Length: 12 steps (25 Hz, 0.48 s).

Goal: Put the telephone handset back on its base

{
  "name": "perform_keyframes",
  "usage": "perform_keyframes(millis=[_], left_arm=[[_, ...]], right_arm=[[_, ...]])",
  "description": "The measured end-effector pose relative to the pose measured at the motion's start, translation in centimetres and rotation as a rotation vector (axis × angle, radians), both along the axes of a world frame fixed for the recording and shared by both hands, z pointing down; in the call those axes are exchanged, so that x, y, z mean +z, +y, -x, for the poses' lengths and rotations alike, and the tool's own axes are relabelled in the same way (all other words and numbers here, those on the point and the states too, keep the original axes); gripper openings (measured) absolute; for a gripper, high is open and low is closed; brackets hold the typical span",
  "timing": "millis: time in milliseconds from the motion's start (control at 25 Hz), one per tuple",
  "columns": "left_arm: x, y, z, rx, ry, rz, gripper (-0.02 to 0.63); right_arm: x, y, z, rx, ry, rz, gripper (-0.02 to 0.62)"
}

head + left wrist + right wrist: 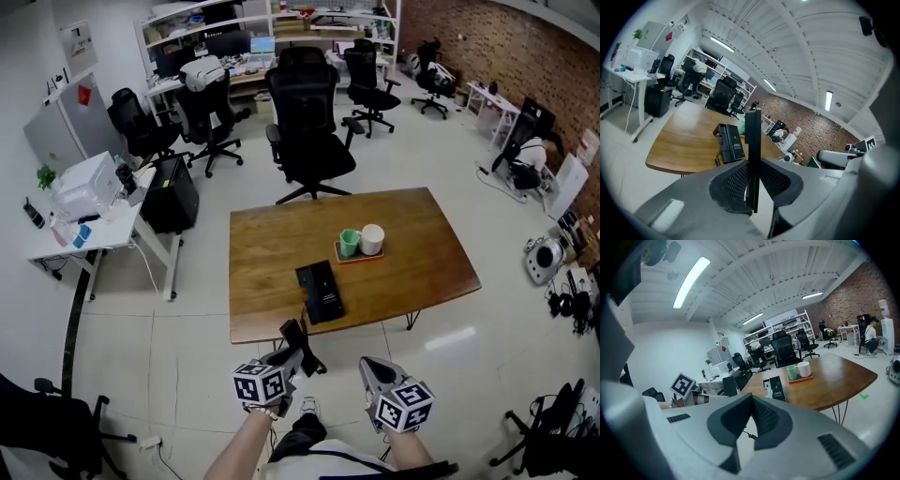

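Note:
The black telephone base [320, 290] lies near the front edge of the wooden table [412, 253]. My left gripper [296, 345] is below that edge, over the floor, shut on the black handset [304, 347]. In the left gripper view the handset [753, 140] stands as an upright slab between the jaws of the left gripper [753, 187], with the base [730, 142] ahead on the table. My right gripper [368, 365] hovers beside the left one, its jaws closed with nothing between them. From the right gripper [752, 401] view, the base [777, 389] lies ahead and a coiled cord [747, 432] hangs below.
A green mug [350, 243] and a white cup [372, 238] stand on a small orange tray behind the base. A black office chair [307, 122] stands at the table's far side. A white desk with a printer [86, 185] is at the left.

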<state>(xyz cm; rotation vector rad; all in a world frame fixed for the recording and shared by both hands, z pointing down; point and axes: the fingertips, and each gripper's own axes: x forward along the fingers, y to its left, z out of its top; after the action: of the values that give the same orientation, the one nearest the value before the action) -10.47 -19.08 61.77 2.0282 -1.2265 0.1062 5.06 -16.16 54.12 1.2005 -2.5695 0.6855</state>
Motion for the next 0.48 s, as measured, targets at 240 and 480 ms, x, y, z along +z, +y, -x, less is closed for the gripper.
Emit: perform_keyframes(millis=[240,480], left_arm=[[1.6,-5.0,0.1,0.089,0.081,0.032,0.072],[3.6,-10.1,-0.3,0.189,0.209,0.072,0.071]], right_arm=[[0.5,-3.4,1.3,0.013,0.003,0.008,0.002],[1.6,-6.2,2.7,0.019,0.014,0.019,0.002]])
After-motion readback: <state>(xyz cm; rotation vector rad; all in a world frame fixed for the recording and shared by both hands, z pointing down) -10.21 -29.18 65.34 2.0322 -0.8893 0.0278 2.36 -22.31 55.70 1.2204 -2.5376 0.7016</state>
